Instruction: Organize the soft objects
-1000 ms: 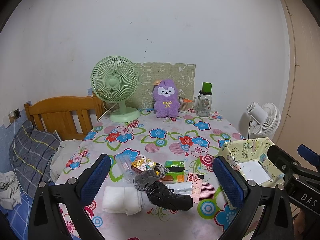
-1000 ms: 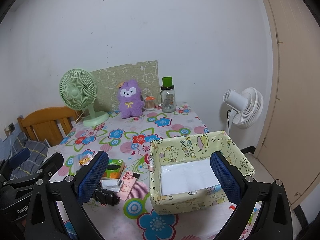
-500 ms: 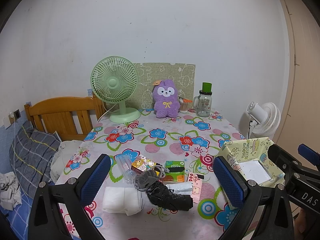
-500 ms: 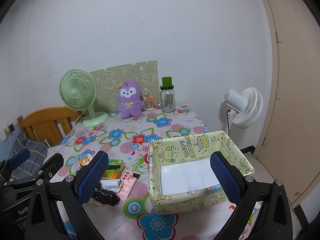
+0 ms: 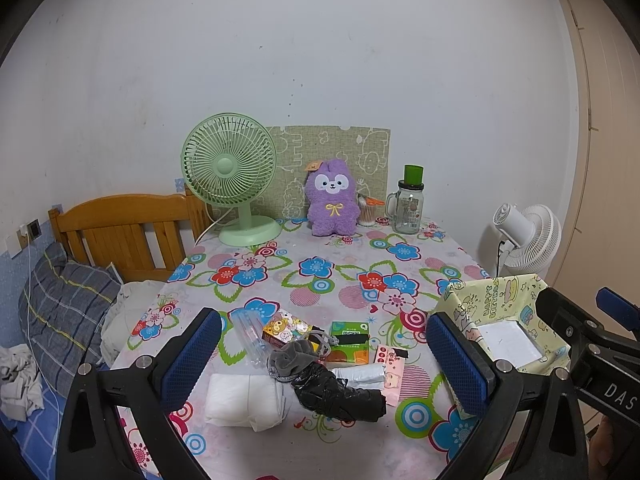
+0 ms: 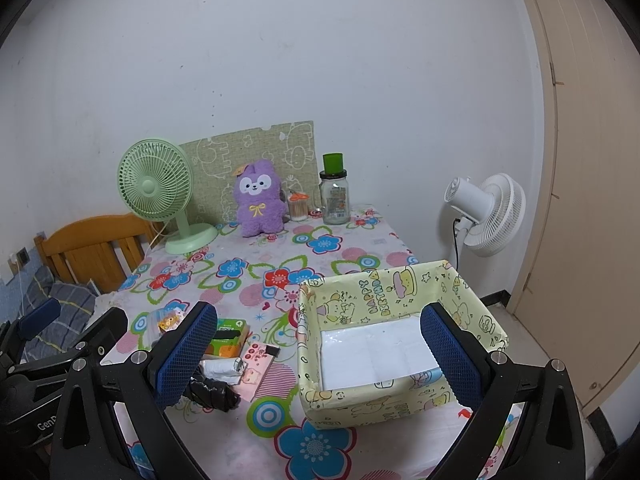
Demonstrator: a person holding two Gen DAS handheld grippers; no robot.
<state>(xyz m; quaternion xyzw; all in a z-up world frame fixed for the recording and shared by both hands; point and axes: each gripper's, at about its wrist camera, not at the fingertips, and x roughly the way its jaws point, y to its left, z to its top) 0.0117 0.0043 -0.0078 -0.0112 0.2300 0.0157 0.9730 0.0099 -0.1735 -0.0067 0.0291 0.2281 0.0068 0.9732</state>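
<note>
A heap of small soft things lies near the table's front edge: a folded white cloth [image 5: 244,400], a grey sock [image 5: 294,356], a crumpled black bag [image 5: 340,394], a green tissue pack [image 5: 349,340], a cartoon packet [image 5: 285,330] and a pink packet [image 5: 389,370]. My left gripper [image 5: 324,364] hovers open above the heap, holding nothing. A yellow cartoon-print box [image 6: 400,308] with a white sheet on its bottom stands at the right front. My right gripper [image 6: 320,360] is open over the box's near side. In the right wrist view the black bag [image 6: 212,394] sits left of the box.
At the back of the flowered table [image 5: 344,264] stand a green fan [image 5: 230,172], a purple plush [image 5: 331,200], a glass jar with a green lid [image 5: 409,208] and a cotton-swab cup [image 5: 367,212]. A wooden bed headboard [image 5: 120,232] lies left; a white floor fan [image 6: 486,212] and a door stand right.
</note>
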